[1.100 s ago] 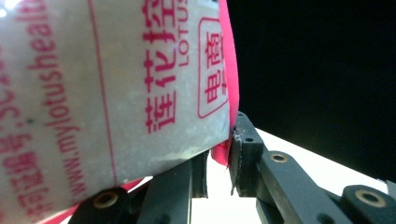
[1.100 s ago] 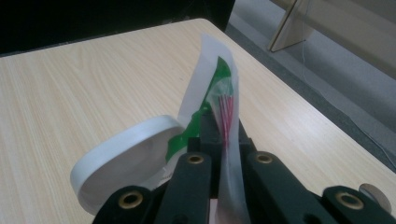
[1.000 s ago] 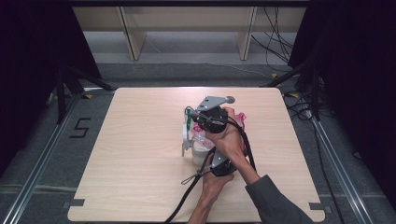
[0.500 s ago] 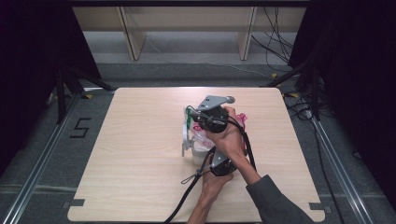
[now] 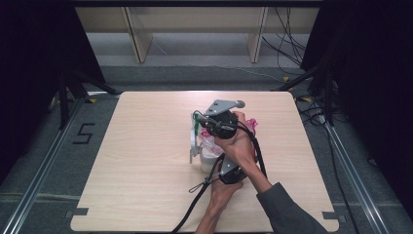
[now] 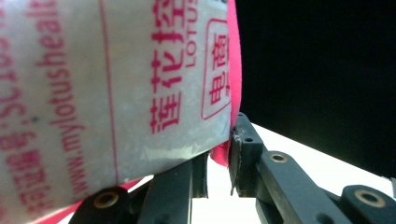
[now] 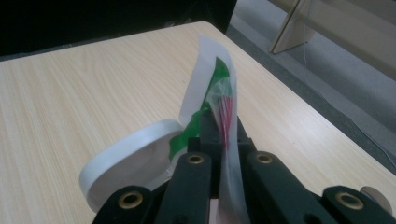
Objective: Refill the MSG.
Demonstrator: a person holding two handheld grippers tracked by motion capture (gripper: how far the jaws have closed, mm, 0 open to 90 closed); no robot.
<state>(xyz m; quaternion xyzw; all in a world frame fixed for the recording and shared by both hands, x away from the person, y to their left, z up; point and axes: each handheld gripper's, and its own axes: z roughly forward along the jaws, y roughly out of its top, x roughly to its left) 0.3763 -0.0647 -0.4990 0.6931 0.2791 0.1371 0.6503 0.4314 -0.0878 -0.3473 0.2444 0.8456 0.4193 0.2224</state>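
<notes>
A translucent plastic bag (image 6: 116, 79) with pink print hangs close in the left gripper view. My left gripper (image 6: 218, 158) is shut on the bag's pink lower edge. In the high view this gripper (image 5: 219, 158) sits below the bag (image 5: 209, 142), held by the hand coming in from the bottom. My right gripper (image 7: 219, 126) is shut on an upright fold of clear plastic (image 7: 210, 79) with green and red marks. From above, that gripper (image 5: 198, 124) carries a grey plate and points left. A white tape roll (image 7: 130, 163) lies on the table beside its jaws.
The light wooden table (image 5: 146, 165) has free room to the left and right of the hands. A pink piece of the bag (image 5: 251, 124) sticks out behind the right hand. Cables (image 5: 195, 204) trail off the front edge. Shelf legs (image 5: 139, 44) stand beyond the far edge.
</notes>
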